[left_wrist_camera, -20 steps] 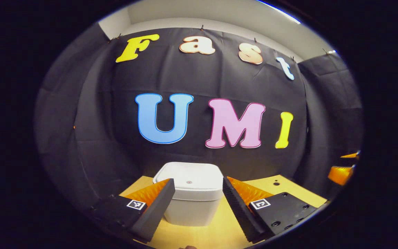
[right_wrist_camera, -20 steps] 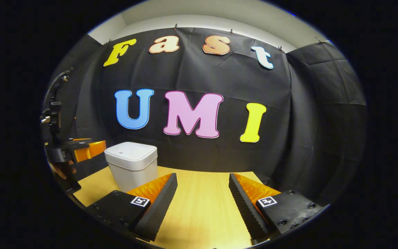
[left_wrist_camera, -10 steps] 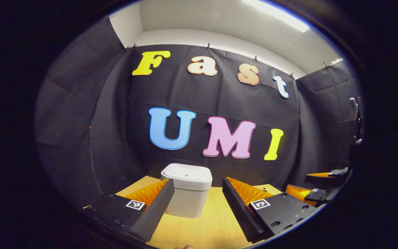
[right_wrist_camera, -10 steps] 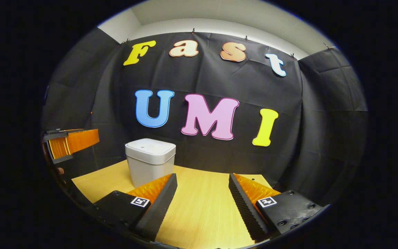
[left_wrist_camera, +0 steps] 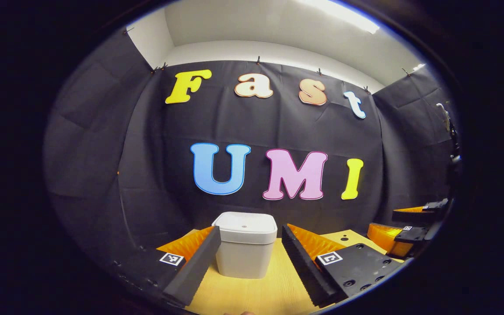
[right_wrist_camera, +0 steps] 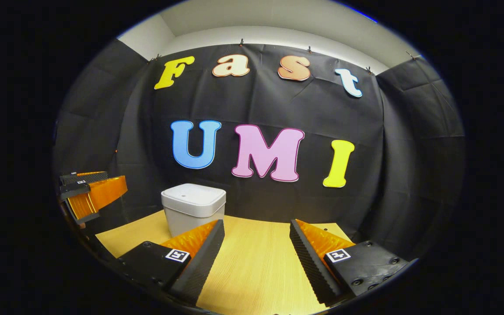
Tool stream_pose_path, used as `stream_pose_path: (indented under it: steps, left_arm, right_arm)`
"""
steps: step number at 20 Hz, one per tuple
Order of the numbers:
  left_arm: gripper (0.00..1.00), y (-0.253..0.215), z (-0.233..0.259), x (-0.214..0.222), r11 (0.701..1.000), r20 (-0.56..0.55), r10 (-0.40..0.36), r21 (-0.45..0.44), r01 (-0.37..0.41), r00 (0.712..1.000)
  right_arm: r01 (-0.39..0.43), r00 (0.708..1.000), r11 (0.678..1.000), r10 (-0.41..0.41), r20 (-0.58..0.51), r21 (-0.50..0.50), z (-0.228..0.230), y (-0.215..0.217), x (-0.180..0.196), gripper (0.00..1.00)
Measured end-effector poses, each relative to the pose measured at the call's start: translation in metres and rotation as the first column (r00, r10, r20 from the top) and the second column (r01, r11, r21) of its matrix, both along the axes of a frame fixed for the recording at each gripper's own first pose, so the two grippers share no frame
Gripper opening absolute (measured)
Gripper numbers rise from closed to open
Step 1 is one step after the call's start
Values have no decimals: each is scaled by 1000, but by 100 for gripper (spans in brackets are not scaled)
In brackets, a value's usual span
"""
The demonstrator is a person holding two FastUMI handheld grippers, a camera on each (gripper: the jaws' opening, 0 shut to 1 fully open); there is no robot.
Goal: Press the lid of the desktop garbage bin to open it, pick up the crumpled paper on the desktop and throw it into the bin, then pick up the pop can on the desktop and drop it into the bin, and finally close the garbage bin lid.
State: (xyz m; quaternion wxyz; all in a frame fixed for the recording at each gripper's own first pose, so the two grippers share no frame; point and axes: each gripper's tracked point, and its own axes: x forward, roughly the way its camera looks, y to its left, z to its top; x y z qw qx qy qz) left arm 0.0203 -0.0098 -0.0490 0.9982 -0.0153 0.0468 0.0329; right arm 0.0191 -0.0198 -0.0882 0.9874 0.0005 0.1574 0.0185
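Observation:
The white garbage bin (left_wrist_camera: 245,251) stands on the wooden table (left_wrist_camera: 274,288) by the back wall, its lid (left_wrist_camera: 245,224) down flat. My left gripper (left_wrist_camera: 250,231) is open and hangs some way in front of the bin, which I see through the gap between the fingers. In the right gripper view the bin (right_wrist_camera: 193,210) sits left of centre with its lid shut. My right gripper (right_wrist_camera: 256,225) is open over bare tabletop, to the right of the bin and apart from it. Each gripper appears at the edge of the other's view: left gripper (right_wrist_camera: 90,192), right gripper (left_wrist_camera: 405,227).
Black cloth walls close the table at the back and both sides. A small dark hole (left_wrist_camera: 344,238) marks the tabletop right of the bin. Bare wood (right_wrist_camera: 260,262) stretches ahead of my right gripper.
My left gripper has drawn back from the bin, which now looks smaller and farther off. The right gripper's view has swung left, so the bin sits nearer its middle. Both stay open.

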Motion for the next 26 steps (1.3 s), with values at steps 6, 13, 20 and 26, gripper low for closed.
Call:
stream_pose_path:
  steps: [6,13,20,26]
  left_arm:
    - [95,1,8,7,999,17,18,42,-19,1000]
    - [94,-8,23,11,997,59,-1,81,-4,998]
    - [94,-14,22,9,998,57,-5,65,2,998]
    - [94,-12,14,8,999,29,-1,37,-1,1000]
  right_arm:
    - [0,1000,1000,0,-6,20,-2,-2,9,96]
    - [15,1000,1000,-15,-4,18,1,-10,10,96]
    - [32,999,999,-32,4,17,3,-17,3,96]
    - [40,999,999,-40,10,14,5,-18,0,96]
